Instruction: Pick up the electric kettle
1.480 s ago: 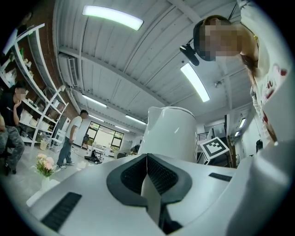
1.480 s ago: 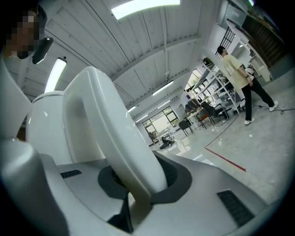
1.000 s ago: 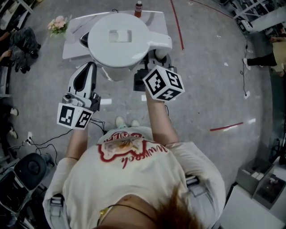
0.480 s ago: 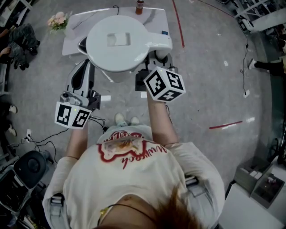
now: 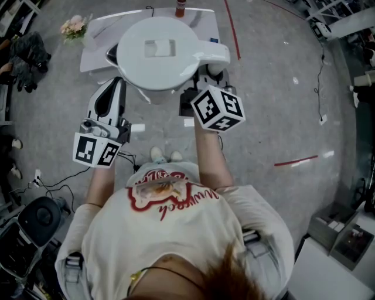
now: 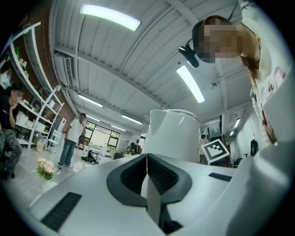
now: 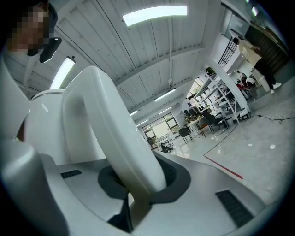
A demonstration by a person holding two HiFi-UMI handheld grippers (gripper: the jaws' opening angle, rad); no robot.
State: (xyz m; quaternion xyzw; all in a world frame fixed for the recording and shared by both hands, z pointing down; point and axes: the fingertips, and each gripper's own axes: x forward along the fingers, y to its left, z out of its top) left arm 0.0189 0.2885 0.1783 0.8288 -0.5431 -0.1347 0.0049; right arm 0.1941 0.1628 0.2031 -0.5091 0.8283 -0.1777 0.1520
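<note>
Electric kettle (image 5: 157, 53), one: R gripper (image 7: 138, 191) clamps handle (image 7: 103, 133); L gripper (image 6: 150, 182) closed, prob. empty.

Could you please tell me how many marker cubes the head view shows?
2. One cube sits on the left tongs; the other on the right tongs, beside the kettle.

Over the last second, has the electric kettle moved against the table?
No. The electric kettle still hides the same stretch of the white table, just below the bottle, its handle in the right gripper's jaws.
</note>
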